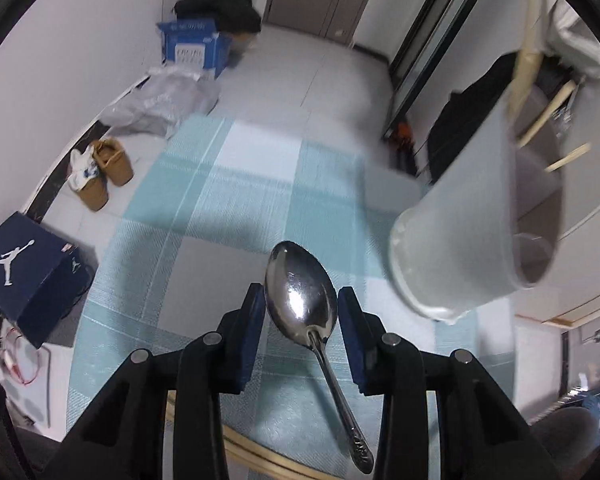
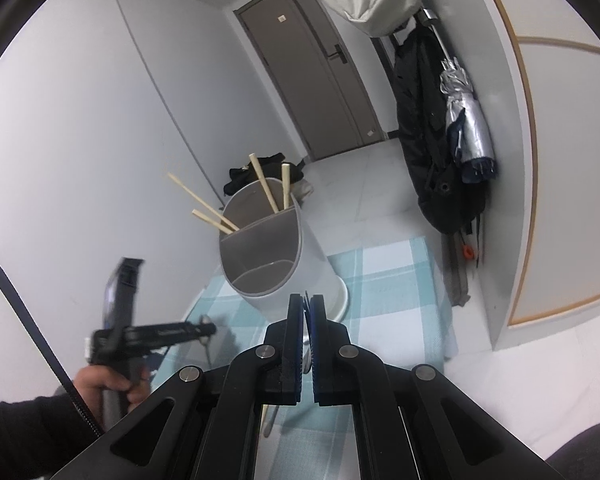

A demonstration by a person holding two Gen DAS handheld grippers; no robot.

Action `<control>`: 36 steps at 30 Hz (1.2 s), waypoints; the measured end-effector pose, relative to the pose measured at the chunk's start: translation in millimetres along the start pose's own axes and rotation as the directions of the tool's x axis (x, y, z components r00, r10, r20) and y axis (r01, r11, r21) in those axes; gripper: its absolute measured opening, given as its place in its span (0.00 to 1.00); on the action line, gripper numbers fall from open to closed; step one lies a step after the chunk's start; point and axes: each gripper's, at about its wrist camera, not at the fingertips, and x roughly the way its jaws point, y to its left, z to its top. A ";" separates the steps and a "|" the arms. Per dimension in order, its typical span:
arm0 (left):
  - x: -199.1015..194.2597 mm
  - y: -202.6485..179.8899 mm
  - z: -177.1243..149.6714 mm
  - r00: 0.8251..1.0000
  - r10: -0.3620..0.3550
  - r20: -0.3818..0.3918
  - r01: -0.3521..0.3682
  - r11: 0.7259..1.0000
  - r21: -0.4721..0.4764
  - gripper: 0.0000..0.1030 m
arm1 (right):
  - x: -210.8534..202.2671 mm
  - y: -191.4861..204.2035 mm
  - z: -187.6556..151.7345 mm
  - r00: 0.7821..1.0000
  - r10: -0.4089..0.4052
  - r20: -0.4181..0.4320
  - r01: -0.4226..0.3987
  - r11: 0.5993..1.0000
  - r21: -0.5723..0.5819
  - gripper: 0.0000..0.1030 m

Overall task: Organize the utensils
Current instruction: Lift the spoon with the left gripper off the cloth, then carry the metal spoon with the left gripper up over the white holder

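Table (image 1: 228, 184), covered with a pale blue-and-white checked cloth, as I saw it from both wrist cameras. It carried the white utensil holder (image 2: 312, 256), a round tub split by a partition into two compartments, which stood on the cloth toward the far side, ahead of the right hand-held gripper and to the right of the left one.

Left hand-held gripper (image 1: 300, 320): I saw its jaws partly closed, with the blue pads (image 1: 252, 328) set against the two sides of the spoon's bowl, so that it gripped the spoon. In the right wrist view the same tool appeared blurred at lower left, held by the person's left hand (image 2: 112, 388) in a dark sleeve.

Right hand-held gripper (image 2: 307, 312): its jaws were closed, pad against pad, just short of the holder's base, and I could make out nothing held between them.

Spoon (image 1: 300, 300): polished metal, with the bowl facing the camera and pointing away over the cloth, and the handle running back toward the near table edge, left of the holder and apart from it.

Chopsticks (image 2: 266, 190): four pale wooden sticks leaned in the holder's farther compartment, behind the partition, with their ends rising above the rim.
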 end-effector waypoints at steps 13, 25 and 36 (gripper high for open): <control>-86.3 -15.6 9.7 0.952 -0.113 0.284 0.100 0.993 0.060 0.31 | -14.9 33.7 18.0 0.999 -0.008 0.051 0.013 0.995 -0.097 0.02; -150.2 -38.7 32.5 0.858 -0.155 0.490 0.091 0.984 0.151 0.31 | -31.9 74.5 83.0 0.992 0.039 0.122 -0.013 0.979 -0.202 0.02; -157.4 -60.0 58.6 0.809 -0.128 0.574 0.037 0.985 0.166 0.31 | -22.1 83.0 139.1 0.992 0.033 0.125 -0.007 0.979 -0.202 0.02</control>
